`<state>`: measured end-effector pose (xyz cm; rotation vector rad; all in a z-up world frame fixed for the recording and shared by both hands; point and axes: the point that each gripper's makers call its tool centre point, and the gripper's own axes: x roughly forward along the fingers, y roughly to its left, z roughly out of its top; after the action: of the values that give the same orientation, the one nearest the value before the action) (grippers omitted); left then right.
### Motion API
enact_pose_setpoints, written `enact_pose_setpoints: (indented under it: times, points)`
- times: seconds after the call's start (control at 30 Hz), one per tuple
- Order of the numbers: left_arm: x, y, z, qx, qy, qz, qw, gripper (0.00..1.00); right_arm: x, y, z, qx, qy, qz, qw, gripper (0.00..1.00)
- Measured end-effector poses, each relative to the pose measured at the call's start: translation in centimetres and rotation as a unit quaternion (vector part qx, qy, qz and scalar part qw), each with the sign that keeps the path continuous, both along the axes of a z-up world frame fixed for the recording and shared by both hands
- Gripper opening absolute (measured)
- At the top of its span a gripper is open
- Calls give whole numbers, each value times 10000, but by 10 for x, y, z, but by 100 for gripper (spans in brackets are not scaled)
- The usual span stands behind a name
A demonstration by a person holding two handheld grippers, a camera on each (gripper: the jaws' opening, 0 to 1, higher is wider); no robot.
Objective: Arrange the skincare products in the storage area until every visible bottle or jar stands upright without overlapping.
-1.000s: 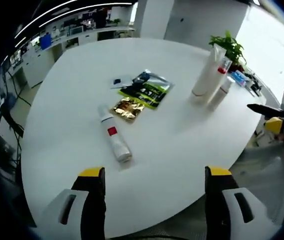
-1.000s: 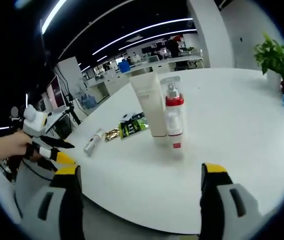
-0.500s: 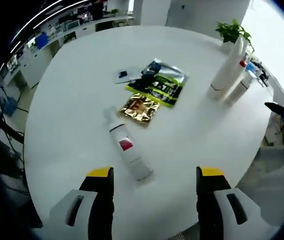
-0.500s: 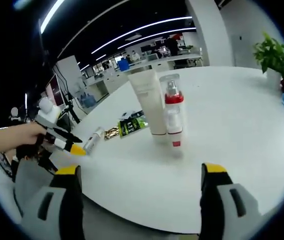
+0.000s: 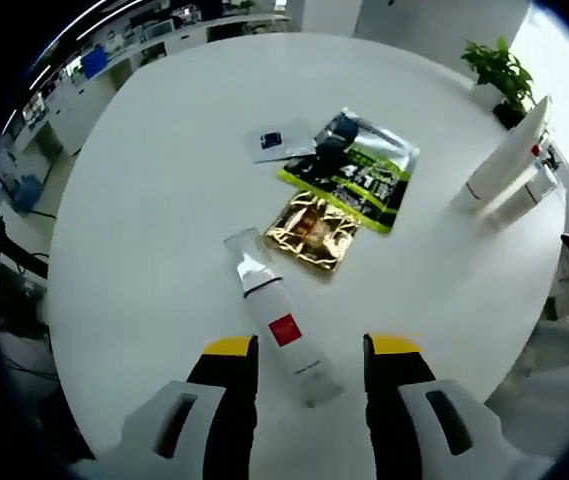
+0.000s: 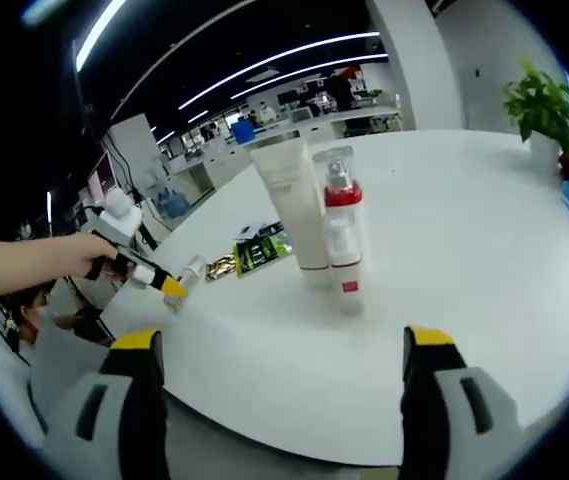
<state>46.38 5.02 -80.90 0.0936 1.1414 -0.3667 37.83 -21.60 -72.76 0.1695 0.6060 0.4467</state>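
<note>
With the spread left tongs straddling the lying spray bottle and right tongs spread and idle, a pinch near its round base could roll it across the bench

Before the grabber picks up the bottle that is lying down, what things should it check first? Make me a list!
1. Lying bottle sits between the left hand-held gripper jaws: ok, its lower end lies in the gap.
2. Jaws open enough to fit around it: ok, a gap shows on both sides.
3. Jaws touching the bottle yet: cannot tell.
4. Gold sachet clear of the grasp: ok, it lies beside the bottle's cap end, away from the jaws.
5. White tube and red-collared pump bottle upright: ok, standing side by side.
6. Right hand-held gripper free: ok, open and empty.
</note>
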Motion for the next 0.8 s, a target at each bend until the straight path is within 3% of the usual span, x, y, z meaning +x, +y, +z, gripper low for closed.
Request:
enact_pose_setpoints:
  times: [0.37,0.8]
  points:
    - [12,4,-11,290,340,-71,9990,31,1,-2,-1,4,18,-48,10000,100]
    - [21,10,-17,530,395,-219,9976,26,1,-2,-2,26,60,-76,9999,96]
